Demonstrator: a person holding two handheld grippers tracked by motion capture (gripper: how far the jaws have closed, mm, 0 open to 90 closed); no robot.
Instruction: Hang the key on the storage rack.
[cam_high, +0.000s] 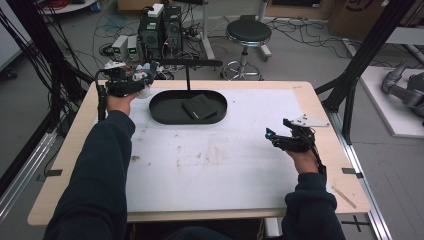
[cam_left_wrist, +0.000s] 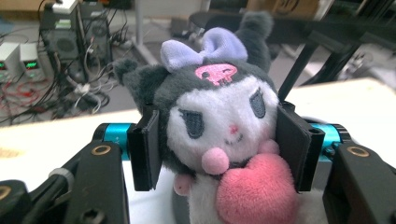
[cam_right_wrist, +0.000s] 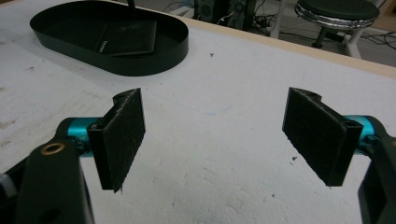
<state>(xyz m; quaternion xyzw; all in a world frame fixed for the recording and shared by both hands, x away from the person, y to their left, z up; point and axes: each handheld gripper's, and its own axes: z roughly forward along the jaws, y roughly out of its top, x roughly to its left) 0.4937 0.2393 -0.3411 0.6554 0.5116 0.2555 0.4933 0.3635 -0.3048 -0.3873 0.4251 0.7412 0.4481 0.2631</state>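
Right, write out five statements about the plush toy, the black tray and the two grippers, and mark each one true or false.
1. The left gripper is clamped on a grey and white plush toy with a lilac bow and a pink heart. True.
2. The right gripper holds a black square pad. False: its jaws stand wide apart with nothing between them, over the white table cover.
3. The black oval tray holds a flat black square pad. True.
4. The plush toy lies inside the tray. False: it is in the left gripper, left of the tray.
5. The round black stool stands on the table. False: it stands on the floor beyond the far edge.
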